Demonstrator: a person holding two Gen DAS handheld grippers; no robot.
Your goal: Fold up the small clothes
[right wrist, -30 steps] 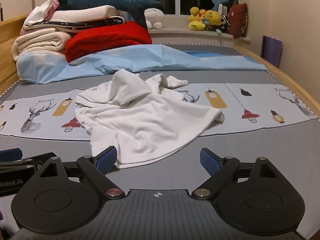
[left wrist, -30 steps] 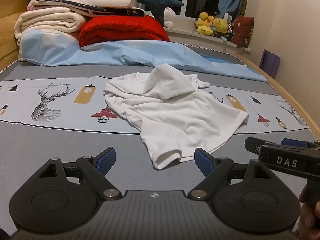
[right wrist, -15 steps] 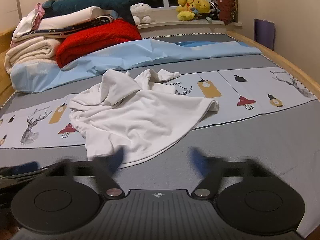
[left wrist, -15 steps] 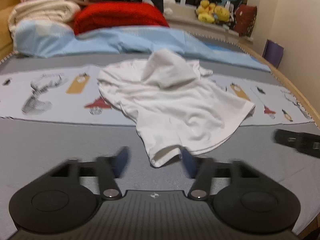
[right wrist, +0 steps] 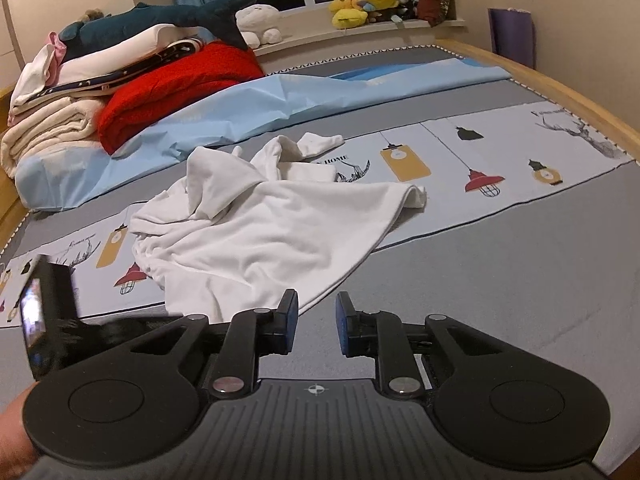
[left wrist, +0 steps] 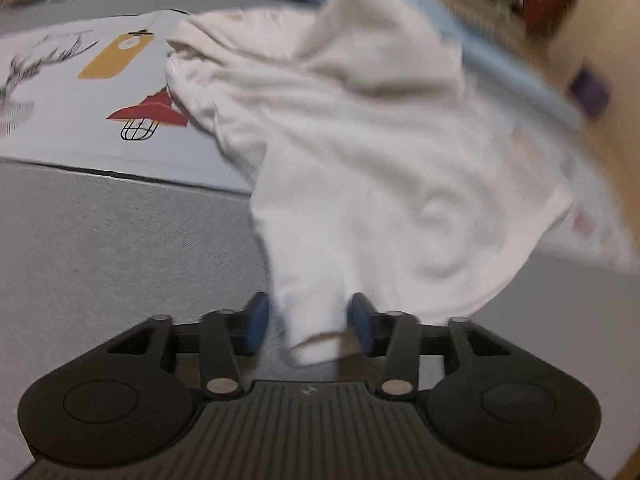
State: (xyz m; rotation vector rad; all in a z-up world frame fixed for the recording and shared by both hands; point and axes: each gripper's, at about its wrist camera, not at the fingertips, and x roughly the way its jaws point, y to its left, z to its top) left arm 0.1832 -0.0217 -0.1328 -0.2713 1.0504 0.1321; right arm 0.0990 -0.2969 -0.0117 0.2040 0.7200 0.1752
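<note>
A crumpled white shirt (right wrist: 260, 236) lies on the grey printed bed cover (right wrist: 500, 280). In the blurred left wrist view the shirt (left wrist: 360, 152) fills the middle, and its near corner (left wrist: 312, 336) hangs between the blue pads (left wrist: 256, 322) of my left gripper (left wrist: 309, 322). Those jaws are closing, and a thin gap shows on each side of the cloth. My right gripper (right wrist: 317, 326) hovers over bare grey cover just in front of the shirt's near hem. Its jaws are closing too, with nothing between them. The left tool's black body (right wrist: 52, 312) shows blurred at the left edge.
Folded blankets (right wrist: 48, 132), a red blanket (right wrist: 172, 80) and a shark plush (right wrist: 168, 16) are piled at the back left on a light blue sheet (right wrist: 280, 100). Plush toys (right wrist: 360, 0) sit on the windowsill. A wooden bed rail (right wrist: 560, 88) runs along the right.
My left gripper has dropped forward onto the shirt's near corner and its jaws have narrowed around it. The right gripper's jaws have narrowed as well, and it has rolled slightly.
</note>
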